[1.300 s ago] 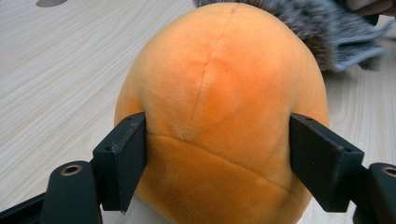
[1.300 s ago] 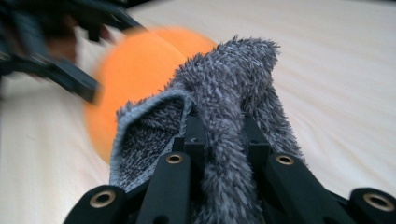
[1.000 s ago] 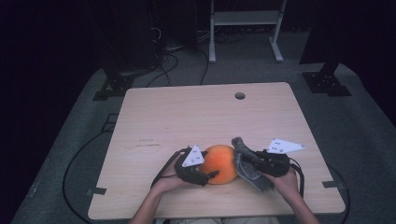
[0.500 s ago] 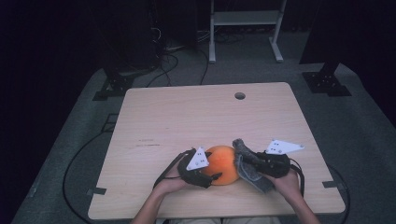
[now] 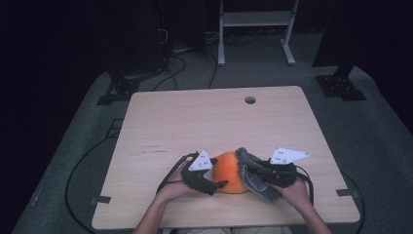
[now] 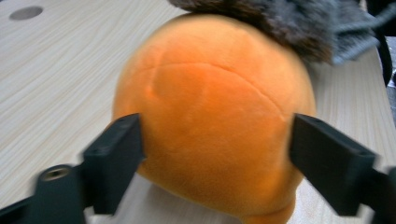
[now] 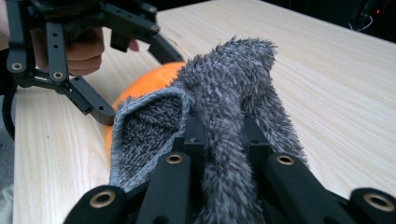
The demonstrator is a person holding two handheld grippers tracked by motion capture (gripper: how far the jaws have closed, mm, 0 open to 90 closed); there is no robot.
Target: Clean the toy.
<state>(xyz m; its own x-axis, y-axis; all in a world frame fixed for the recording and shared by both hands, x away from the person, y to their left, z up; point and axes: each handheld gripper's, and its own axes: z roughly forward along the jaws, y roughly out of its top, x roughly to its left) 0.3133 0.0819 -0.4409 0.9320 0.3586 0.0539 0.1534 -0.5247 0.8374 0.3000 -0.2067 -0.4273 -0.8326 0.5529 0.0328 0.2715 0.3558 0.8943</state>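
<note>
far tabletop open, orange ball between tongs

The high view looks forward and down from above the worktop's near edge, taking in all of it. The left gripper view sits very close to the orange ball, facing the worktop's far side. The right gripper view looks close along the grey cloth; all three share the ball.

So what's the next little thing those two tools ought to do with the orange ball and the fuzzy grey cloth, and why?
Probably the right tool, shut on the grey cloth, should draw it further over the orange ball. The cloth only drapes the ball's top edge, while the left tool straddles the ball with its jaws at both sides, seemingly steadying it on the table.
</note>
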